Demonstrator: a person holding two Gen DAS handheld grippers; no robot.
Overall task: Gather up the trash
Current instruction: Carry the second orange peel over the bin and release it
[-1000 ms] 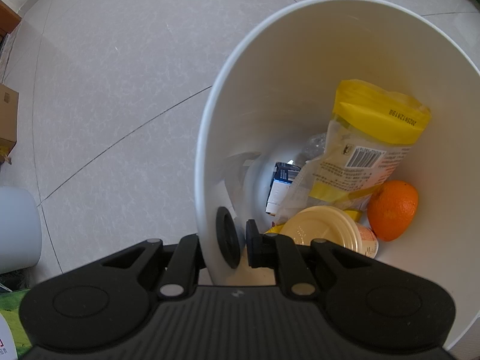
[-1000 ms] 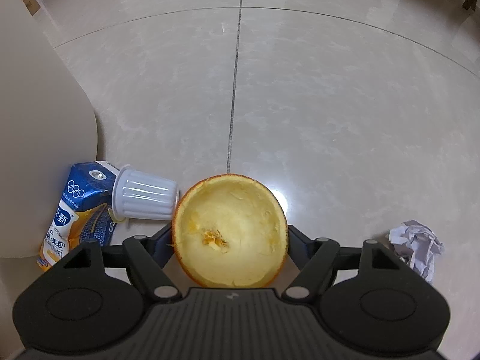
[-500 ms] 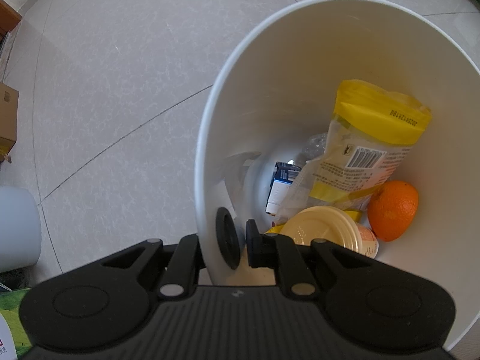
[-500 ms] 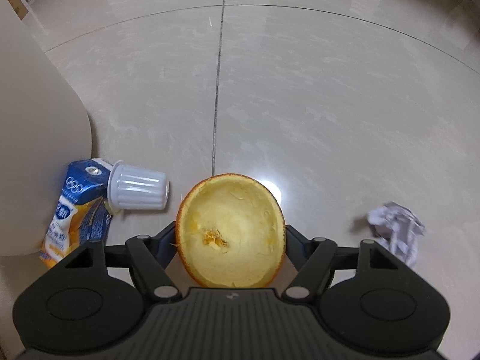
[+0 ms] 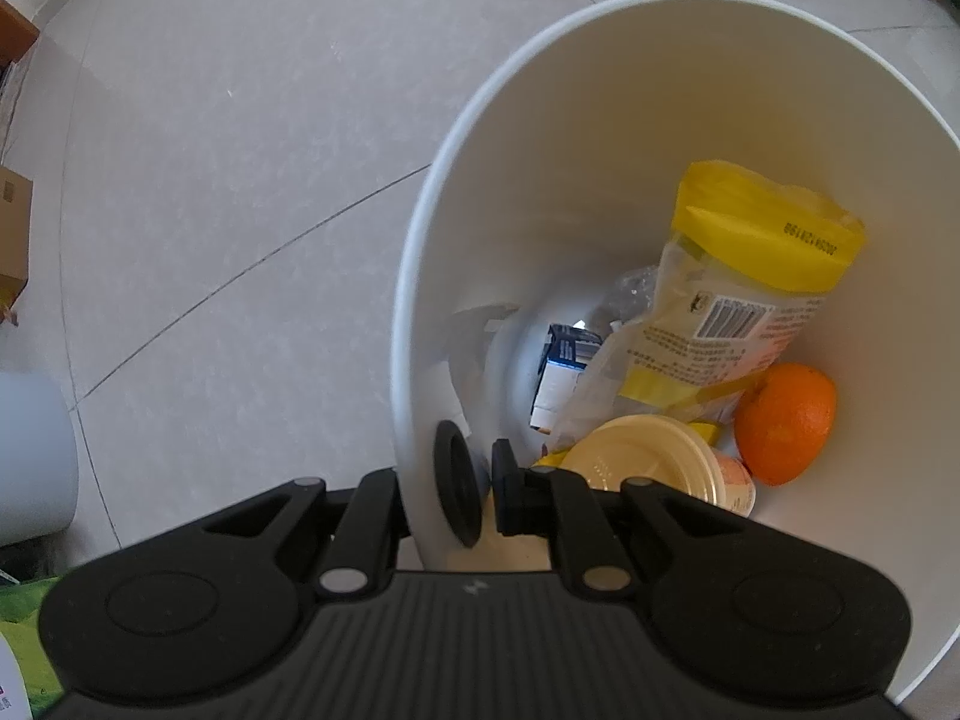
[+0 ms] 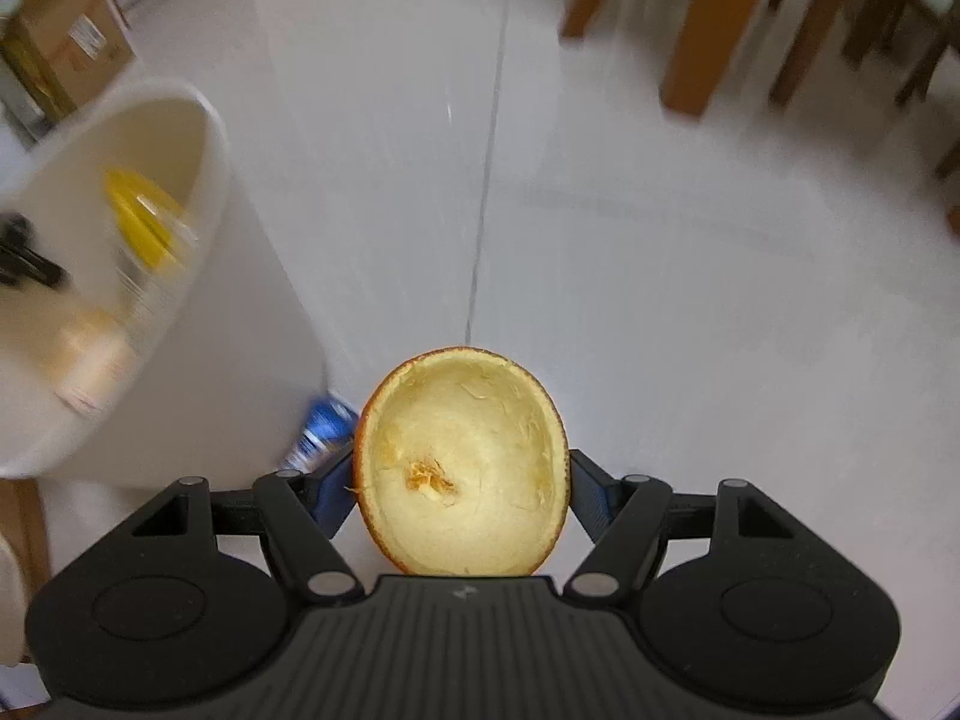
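Right wrist view: right gripper (image 6: 462, 489) clamps hollow orange peel half (image 6: 462, 468) at 6 o'clock, cut side facing cam, long axis roughly upright. Blue carton (image 6: 321, 426) behind it mostly hidden. White bin (image 6: 198, 360) at 9, contents blurred. Left wrist: left gripper (image 5: 480, 495) pinched narrow on bin wall (image 5: 414, 360); whole orange (image 5: 786, 420) inside at 3.
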